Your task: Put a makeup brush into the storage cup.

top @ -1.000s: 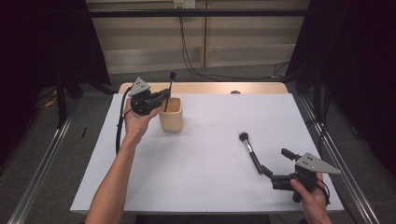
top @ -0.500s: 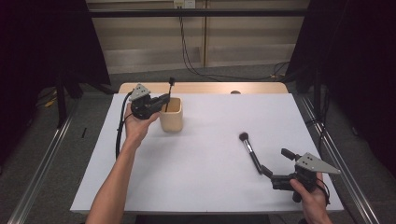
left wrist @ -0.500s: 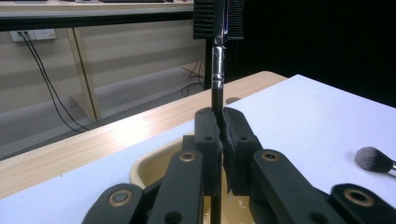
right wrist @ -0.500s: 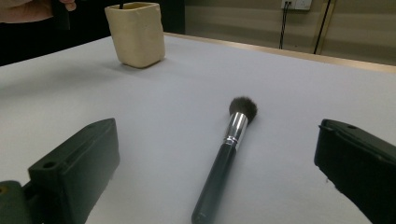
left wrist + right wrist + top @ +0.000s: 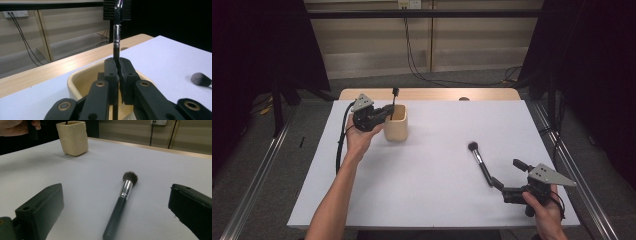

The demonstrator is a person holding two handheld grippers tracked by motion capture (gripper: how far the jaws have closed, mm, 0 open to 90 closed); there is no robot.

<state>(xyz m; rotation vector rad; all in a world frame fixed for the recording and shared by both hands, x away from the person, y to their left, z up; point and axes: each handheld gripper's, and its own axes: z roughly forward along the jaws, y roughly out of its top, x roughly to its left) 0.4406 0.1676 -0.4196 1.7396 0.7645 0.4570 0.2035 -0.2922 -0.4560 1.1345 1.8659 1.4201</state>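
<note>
A beige square cup stands at the back left of the white table sheet. My left gripper is shut on the handle of a thin black brush. It holds the brush upright, flat head on top, lower end down inside the cup. A black powder brush lies flat on the sheet at the right, bristles pointing away. My right gripper is open just behind its handle end, with the jaws wide and not touching it.
A strip of wooden tabletop runs along the back edge of the sheet. The left gripper's cable loops down beside the forearm. Metal rails flank the table on the floor. Wall cables hang behind.
The left gripper has sunk slightly with the thin brush, so the brush sits lower in the cup. The right hand and the powder brush have not moved.
</note>
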